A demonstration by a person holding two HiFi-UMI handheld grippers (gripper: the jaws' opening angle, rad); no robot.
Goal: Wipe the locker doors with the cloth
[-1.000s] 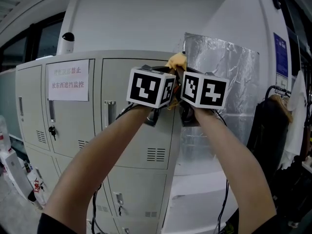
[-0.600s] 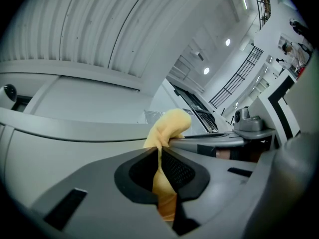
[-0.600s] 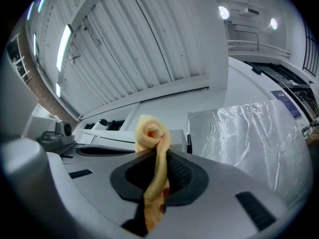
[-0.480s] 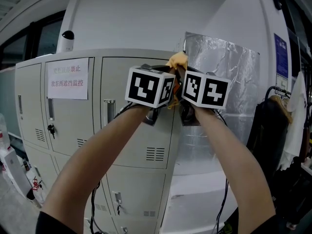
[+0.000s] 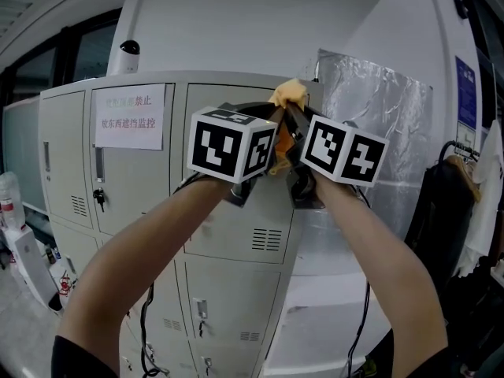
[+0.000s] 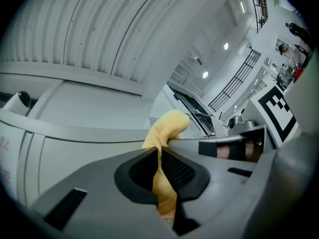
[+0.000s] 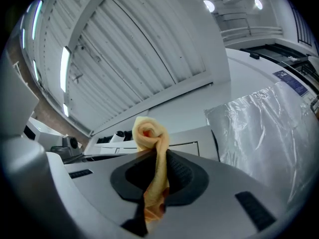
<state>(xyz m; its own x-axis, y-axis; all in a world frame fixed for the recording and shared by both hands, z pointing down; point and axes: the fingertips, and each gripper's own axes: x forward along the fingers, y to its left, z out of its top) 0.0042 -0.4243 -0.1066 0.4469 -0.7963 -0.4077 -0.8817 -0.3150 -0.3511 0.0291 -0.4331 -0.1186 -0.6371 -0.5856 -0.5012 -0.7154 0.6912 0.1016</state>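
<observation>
A yellow-orange cloth (image 5: 288, 95) is bunched at the top right corner of the grey lockers (image 5: 213, 235). Both grippers are raised side by side with their marker cubes facing me. My left gripper (image 5: 277, 124) is shut on the cloth (image 6: 164, 133), which pokes out above its jaws. My right gripper (image 5: 293, 126) is shut on the same cloth (image 7: 152, 148), its rolled end curling over the jaw tips. The grippers' jaws point up at the locker's upper edge.
A paper notice (image 5: 130, 116) is taped on the left locker door. Silver foil sheeting (image 5: 378, 124) covers the wall to the right of the lockers. Dark clothing (image 5: 445, 211) hangs at far right. A white camera (image 5: 128, 48) sits above the lockers.
Both grippers have spread slightly apart and the view has shifted right, so the lockers sit further right in frame. The cloth stays held at the locker's top corner.
</observation>
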